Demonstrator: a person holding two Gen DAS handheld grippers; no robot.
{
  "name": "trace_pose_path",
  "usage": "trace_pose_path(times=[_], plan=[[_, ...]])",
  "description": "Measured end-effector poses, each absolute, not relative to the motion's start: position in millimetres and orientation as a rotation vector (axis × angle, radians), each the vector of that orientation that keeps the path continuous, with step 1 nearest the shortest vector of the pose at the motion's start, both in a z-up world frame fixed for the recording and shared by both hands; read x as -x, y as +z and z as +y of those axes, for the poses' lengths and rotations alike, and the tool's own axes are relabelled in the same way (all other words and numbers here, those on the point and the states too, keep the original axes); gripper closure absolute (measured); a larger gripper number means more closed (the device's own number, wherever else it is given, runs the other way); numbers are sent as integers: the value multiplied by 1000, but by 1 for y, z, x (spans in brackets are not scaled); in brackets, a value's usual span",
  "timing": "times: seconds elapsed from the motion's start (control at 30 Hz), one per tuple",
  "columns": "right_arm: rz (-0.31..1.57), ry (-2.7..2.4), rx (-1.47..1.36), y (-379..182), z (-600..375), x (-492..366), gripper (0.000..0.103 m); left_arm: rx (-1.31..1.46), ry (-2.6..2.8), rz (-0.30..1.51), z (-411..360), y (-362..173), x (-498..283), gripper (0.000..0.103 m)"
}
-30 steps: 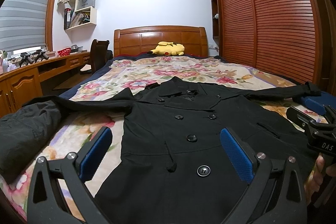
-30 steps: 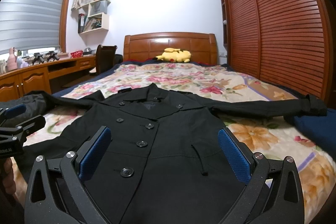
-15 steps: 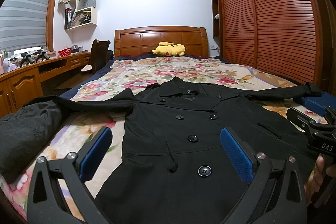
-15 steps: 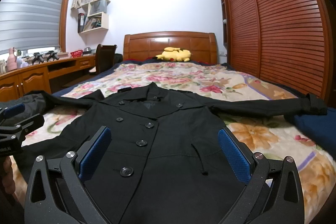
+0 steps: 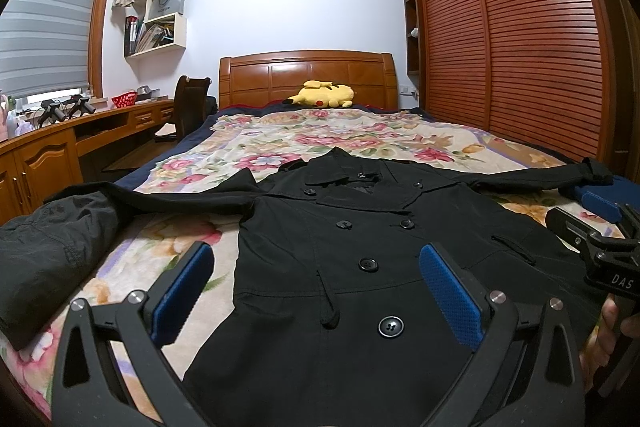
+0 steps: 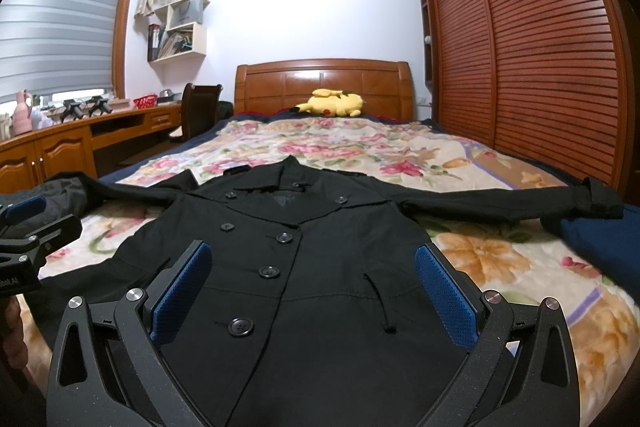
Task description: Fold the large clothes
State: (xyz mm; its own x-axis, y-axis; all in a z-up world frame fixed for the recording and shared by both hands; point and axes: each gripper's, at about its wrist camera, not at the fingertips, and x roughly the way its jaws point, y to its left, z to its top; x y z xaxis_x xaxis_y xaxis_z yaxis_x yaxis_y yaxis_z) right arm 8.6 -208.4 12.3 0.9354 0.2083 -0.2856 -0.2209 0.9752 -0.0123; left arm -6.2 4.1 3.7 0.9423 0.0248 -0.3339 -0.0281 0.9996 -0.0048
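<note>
A black double-breasted coat [image 5: 360,247] [image 6: 320,251] lies flat and face up on the floral bedspread, both sleeves spread sideways. My left gripper [image 5: 316,291] hovers above the coat's lower front, open, nothing between its blue pads. My right gripper [image 6: 312,291] is open too, held over the coat's lower right half. Each wrist view catches the other gripper at its edge: the right gripper [image 5: 600,227] in the left wrist view, the left gripper [image 6: 28,223] in the right wrist view. The coat's hem is hidden below both views.
A second dark garment [image 5: 48,255] lies bunched at the bed's left edge. A yellow plush toy [image 5: 324,95] rests by the wooden headboard [image 5: 308,75]. A desk [image 5: 60,143] and chair [image 5: 192,107] run along the left, slatted wardrobe doors [image 5: 520,39] along the right.
Both grippers stay open and almost still; the views shift only slightly.
</note>
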Motion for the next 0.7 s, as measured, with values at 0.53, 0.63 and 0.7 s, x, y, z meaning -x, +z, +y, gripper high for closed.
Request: trace_pose_path(times=[0.53, 0.63, 0.7], plan=[[290, 221, 44, 12, -208, -9, 0, 8, 26, 340, 5, 4, 7, 0], [290, 220, 44, 12, -208, -9, 0, 9, 26, 341, 5, 4, 7, 0], [290, 221, 43, 12, -208, -9, 0, 9, 26, 342, 5, 4, 7, 0]])
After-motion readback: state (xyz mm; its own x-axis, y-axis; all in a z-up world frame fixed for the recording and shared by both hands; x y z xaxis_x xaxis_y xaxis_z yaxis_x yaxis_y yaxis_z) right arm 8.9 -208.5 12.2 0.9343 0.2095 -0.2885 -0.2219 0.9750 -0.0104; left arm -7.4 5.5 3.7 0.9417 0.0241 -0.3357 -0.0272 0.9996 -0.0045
